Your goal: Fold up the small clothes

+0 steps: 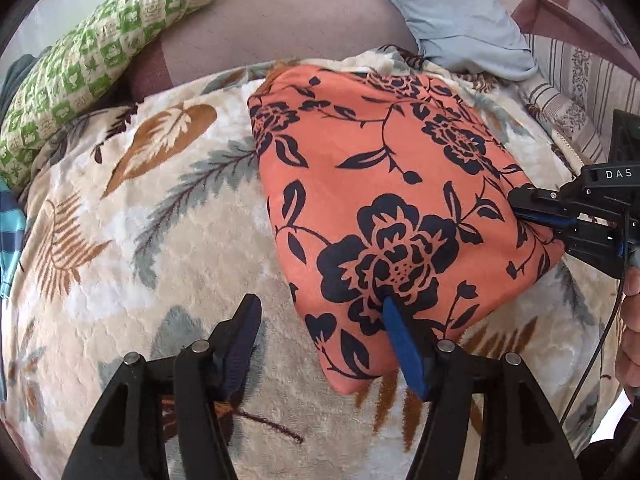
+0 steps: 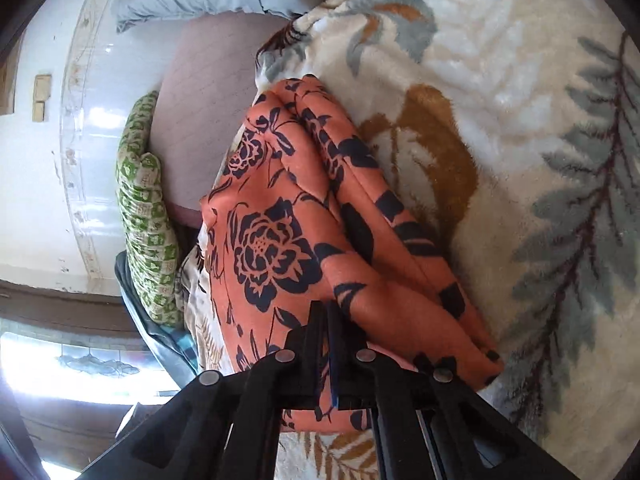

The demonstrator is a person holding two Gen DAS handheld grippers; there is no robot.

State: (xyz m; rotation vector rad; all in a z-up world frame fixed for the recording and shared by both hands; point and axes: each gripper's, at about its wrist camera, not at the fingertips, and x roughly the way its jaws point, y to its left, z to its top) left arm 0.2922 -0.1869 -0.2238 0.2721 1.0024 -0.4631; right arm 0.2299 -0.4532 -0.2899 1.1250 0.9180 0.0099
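Note:
An orange garment with a dark floral print (image 1: pixel 384 208) lies folded on the leaf-patterned blanket (image 1: pixel 140 240). My left gripper (image 1: pixel 320 304) is open; its right blue finger (image 1: pixel 396 320) rests on the garment's near edge, its left finger is over the blanket. My right gripper (image 1: pixel 528 208) comes in from the right and is shut on the garment's right edge. In the right wrist view the gripper (image 2: pixel 328 312) pinches the folded layers of the garment (image 2: pixel 280 240), its jaws closed together.
A green checked pillow (image 1: pixel 92 56) lies at the far left, a light blue pillow (image 1: pixel 452 12) at the back right. A striped blue cloth (image 1: pixel 10 232) is at the left edge. Striped bedding (image 1: pixel 576 92) lies at the right.

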